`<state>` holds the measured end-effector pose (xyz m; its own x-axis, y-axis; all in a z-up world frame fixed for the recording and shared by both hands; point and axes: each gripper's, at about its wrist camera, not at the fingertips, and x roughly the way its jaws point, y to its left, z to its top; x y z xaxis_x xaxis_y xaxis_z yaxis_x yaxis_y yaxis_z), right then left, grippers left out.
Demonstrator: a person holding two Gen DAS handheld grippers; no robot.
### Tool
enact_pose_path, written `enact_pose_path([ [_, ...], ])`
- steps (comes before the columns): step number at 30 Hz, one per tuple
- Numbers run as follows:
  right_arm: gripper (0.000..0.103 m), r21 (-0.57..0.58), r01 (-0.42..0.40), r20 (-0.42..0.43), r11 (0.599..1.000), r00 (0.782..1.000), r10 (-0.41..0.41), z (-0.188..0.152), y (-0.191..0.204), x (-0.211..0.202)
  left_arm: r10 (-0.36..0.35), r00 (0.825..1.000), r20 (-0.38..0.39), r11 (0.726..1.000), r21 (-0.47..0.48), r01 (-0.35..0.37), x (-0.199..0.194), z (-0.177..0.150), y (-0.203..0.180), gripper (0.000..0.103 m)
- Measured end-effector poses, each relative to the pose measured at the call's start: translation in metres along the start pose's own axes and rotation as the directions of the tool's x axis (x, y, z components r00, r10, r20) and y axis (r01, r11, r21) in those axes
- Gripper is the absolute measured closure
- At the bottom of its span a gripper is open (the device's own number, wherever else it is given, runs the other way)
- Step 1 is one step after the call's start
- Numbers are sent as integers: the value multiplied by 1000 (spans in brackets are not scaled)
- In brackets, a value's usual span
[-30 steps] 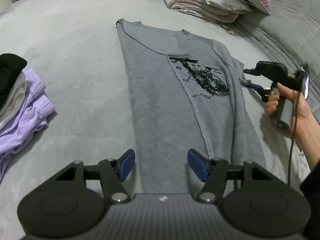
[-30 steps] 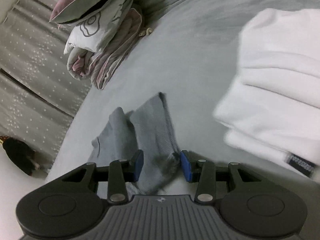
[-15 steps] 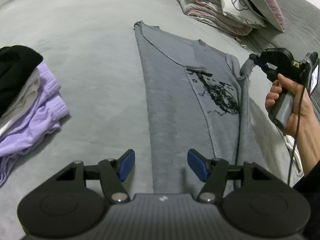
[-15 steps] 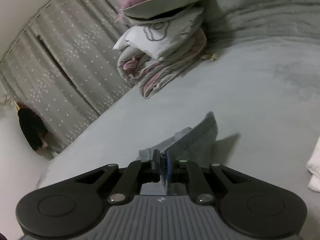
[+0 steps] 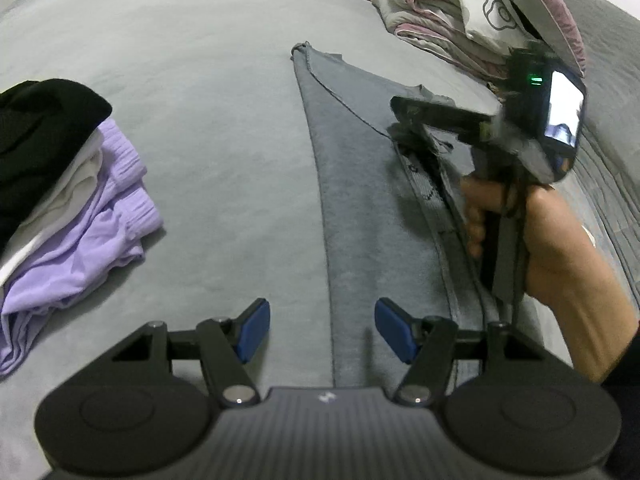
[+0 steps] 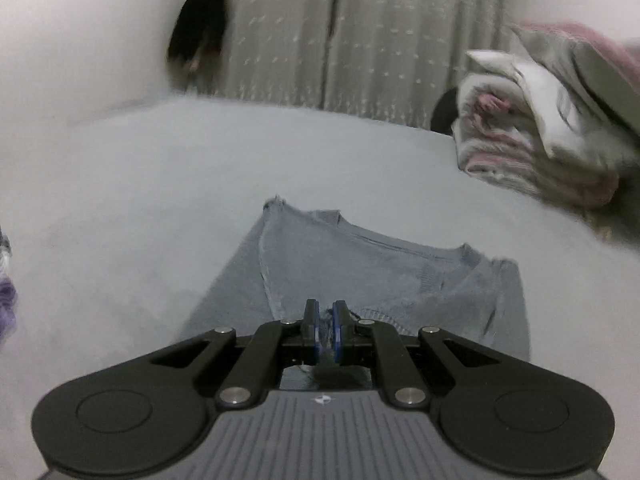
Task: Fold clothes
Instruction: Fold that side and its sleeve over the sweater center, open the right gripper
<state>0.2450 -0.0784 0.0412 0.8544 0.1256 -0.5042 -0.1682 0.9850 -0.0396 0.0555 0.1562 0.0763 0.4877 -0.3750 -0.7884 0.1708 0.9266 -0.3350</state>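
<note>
Left tongs (image 5: 318, 334): released, blue pads apart, hovering over the near hem of the shirt.
Shirt (image 5: 360, 216): grey, lying lengthwise on the grey bed (image 5: 200, 80), its right side lifted and folded inward.
Right tongs (image 6: 326, 326): clenched on a fold of the shirt's fabric, held by a hand (image 5: 532, 240).
Folded clothes (image 5: 80, 200): purple, white and black pile at left.
Bedding (image 5: 480, 20): stacked far right.

Soft cloth all round, hard matt plastic on the tools.

The shirt (image 5: 360, 208) is grey knit, fuzzy and matt; the bed (image 5: 180, 100) cover a smooth, velvety grey. The left gripper (image 5: 318, 330) is matt black plastic with blue rubbery pads (image 5: 394, 334) and shiny metal pins.
</note>
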Motion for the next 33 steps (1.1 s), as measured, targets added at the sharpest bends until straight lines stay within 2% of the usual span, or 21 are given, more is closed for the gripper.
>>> enact_pose_path([
  [3,88,178,-46,55,983,998,37,7,-35,-13,-10,1000,-2,1000,0,10,0,0,0,43],
  [5,77,316,-89,104,944,993,59,14,-65,-23,-10,1000,-2,1000,2,10,0,1,1,43],
  [8,75,463,-107,134,880,990,50,22,-102,-29,-6,1000,-6,1000,2,6,3,1,1,43],
  [9,75,482,-83,108,872,994,35,24,-108,-28,-6,1000,-8,1000,2,6,4,1,1,43],
  [11,72,479,2,-14,878,1000,5,21,-111,-15,-7,1000,-12,1000,8,7,5,0,-2,43],
  [13,72,461,87,-143,883,989,-23,16,-114,0,-6,1000,-17,1000,18,6,7,0,-5,43],
  [15,72,513,140,-171,847,984,-59,5,-125,9,-8,1000,-22,1000,24,8,9,-1,-7,43],
  [17,72,590,108,-162,800,987,-13,-5,-135,20,-11,1000,-25,999,30,12,9,-2,-9,43],
  [19,72,569,77,-158,819,987,18,-3,-131,26,-9,1000,-28,999,36,10,11,-2,-9,41],
  [21,85,500,62,-162,864,986,24,4,-120,29,-4,999,-33,999,38,6,13,-2,-9,41],
  [23,87,428,31,-141,903,990,32,12,-109,25,-6,999,-37,999,41,8,14,-2,-10,41],
  [25,87,421,8,-149,907,987,61,16,-106,29,-5,999,-40,999,47,7,16,-2,-10,41],
  [28,87,436,72,-213,897,977,24,14,-106,40,0,999,-46,999,48,2,20,-1,-10,41],
  [30,81,462,51,-201,885,978,48,7,-110,40,-5,999,-44,999,48,7,19,-1,-11,41],
  [33,81,438,39,-195,898,979,52,3,-108,42,-11,999,-46,998,54,13,18,-2,-12,40],
])
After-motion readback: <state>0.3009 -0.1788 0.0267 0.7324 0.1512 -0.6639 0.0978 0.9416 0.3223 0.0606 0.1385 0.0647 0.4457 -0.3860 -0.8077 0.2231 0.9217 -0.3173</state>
